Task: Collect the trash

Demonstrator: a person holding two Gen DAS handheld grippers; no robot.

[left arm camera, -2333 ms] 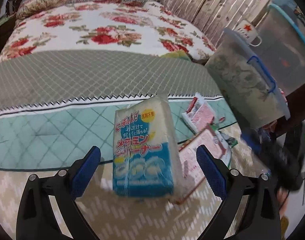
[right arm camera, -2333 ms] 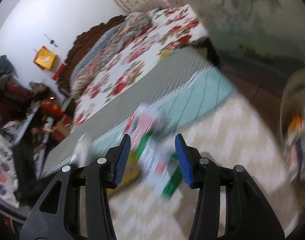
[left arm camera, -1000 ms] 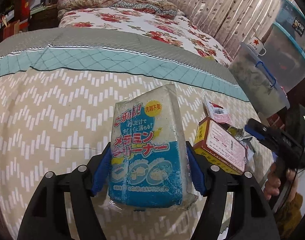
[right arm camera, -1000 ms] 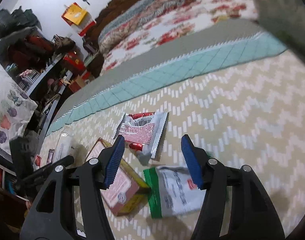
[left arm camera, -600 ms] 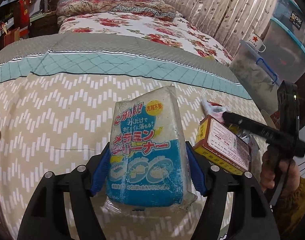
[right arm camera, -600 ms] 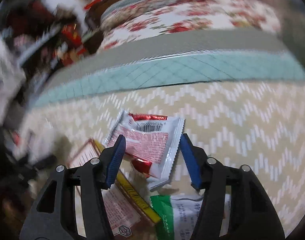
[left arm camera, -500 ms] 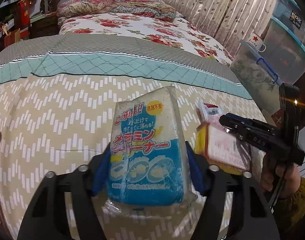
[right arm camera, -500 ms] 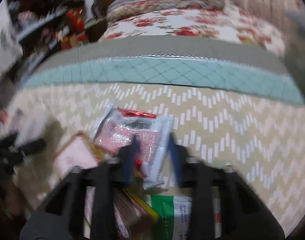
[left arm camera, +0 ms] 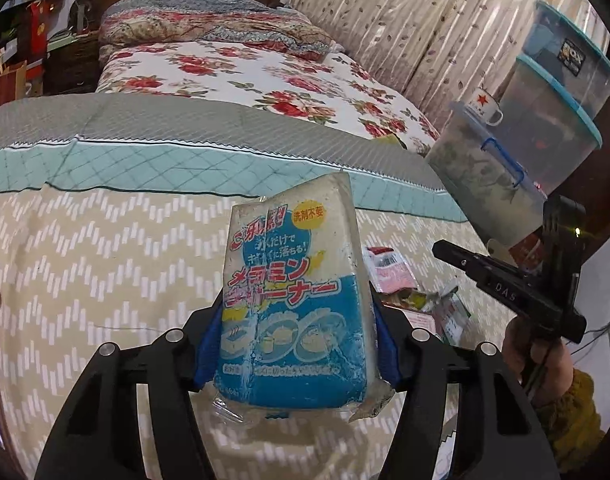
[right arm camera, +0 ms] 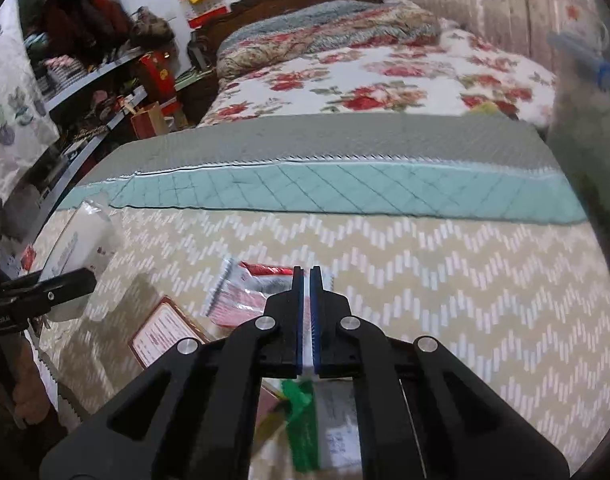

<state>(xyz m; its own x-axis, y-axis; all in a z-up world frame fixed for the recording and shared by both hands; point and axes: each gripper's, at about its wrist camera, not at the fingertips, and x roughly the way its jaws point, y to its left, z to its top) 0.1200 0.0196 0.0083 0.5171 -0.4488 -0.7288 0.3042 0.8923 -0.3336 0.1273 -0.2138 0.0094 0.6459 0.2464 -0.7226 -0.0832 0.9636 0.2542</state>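
My left gripper (left arm camera: 295, 342) is shut on a blue and white sponge pack (left arm camera: 293, 296) with Japanese print, held upright above the chevron blanket (left arm camera: 105, 272). My right gripper (right arm camera: 307, 280) is shut, its blue pads nearly touching, just above a red and white snack wrapper (right arm camera: 245, 292); I cannot tell whether it pinches the wrapper's edge. A brown box with a white label (right arm camera: 163, 334) lies to the left, and a green and white packet (right arm camera: 321, 428) lies under the gripper. The wrapper (left arm camera: 389, 274) and the right gripper body (left arm camera: 505, 288) also show in the left wrist view.
A teal and grey quilt band (right arm camera: 345, 184) runs across the bed, with a floral bedspread (left arm camera: 245, 72) behind. Stacked plastic storage bins (left arm camera: 545, 120) stand at the right. Cluttered shelves (right arm camera: 85, 80) are at the left.
My right gripper has closed from wide open to shut over the red and white wrapper. My left gripper keeps its hold on the sponge pack, lifted slightly.
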